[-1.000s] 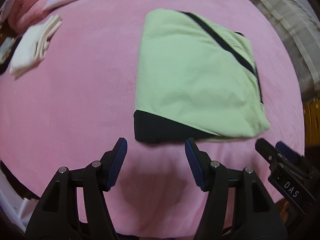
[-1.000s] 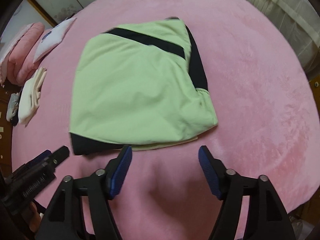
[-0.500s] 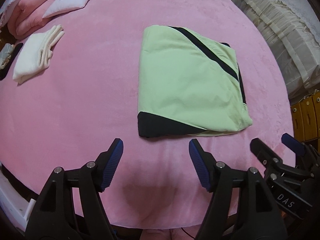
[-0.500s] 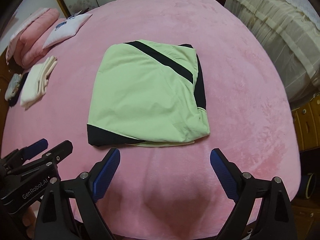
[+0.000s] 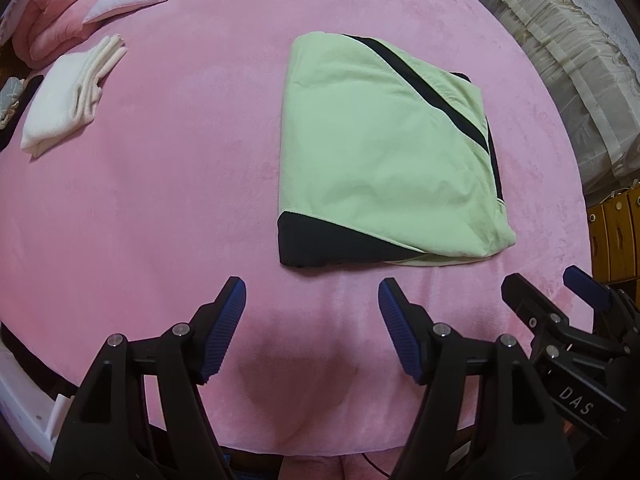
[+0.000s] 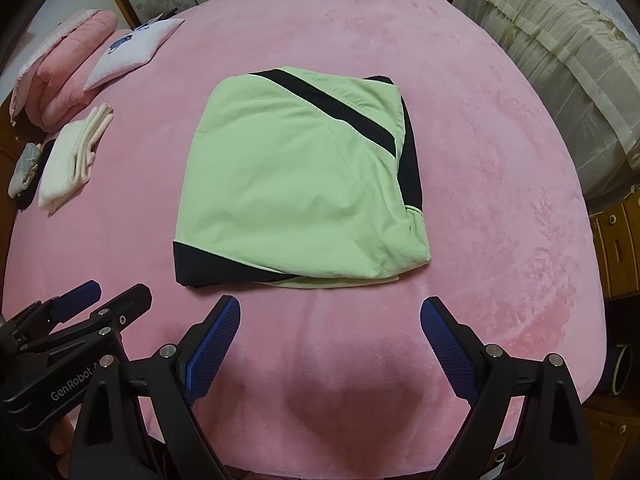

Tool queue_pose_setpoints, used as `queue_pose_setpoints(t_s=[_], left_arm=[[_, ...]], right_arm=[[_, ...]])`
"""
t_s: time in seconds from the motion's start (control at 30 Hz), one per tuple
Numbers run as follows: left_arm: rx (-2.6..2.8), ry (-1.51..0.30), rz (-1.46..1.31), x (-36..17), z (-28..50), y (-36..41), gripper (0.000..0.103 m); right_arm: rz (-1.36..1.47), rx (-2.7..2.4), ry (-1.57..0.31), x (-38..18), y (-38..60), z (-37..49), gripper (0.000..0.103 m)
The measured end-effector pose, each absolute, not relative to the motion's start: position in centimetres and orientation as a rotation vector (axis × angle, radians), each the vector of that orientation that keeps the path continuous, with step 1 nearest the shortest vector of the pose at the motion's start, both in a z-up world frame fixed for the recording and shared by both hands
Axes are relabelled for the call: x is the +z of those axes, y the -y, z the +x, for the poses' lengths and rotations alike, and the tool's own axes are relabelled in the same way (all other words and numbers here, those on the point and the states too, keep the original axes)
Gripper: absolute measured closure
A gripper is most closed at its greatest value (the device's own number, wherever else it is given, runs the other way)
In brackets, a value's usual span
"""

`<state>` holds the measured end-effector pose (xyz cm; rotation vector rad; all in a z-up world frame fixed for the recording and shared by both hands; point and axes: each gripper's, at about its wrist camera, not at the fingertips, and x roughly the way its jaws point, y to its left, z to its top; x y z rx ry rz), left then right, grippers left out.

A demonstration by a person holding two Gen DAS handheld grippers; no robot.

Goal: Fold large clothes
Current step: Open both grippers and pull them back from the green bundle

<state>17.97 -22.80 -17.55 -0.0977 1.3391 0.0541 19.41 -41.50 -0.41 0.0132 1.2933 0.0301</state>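
the pink bed cover [image 6: 500, 168] shows more of itself than a second ago. the folded green garment [image 6: 296, 200], near-square, black corner nearest, lies mid-bed. the right gripper [image 6: 330, 334] spreads wider, empty; the left gripper [image 5: 312, 316] gapes empty too.

The folded garment [image 6: 296, 196] is pale green with black bands. It lies on a plain pink blanket [image 6: 500, 200]. The gripper pads [image 6: 212, 344] are blue.
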Motion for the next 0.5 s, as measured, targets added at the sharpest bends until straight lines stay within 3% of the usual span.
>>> queue_pose_setpoints(t_s=[0.5], left_arm=[[0.075, -1.385, -0.084, -20.1, 22.7, 24.4, 0.037]], right_arm=[[-0.033, 0.031, -1.332, -3.0, 42.8, 24.7, 0.01]])
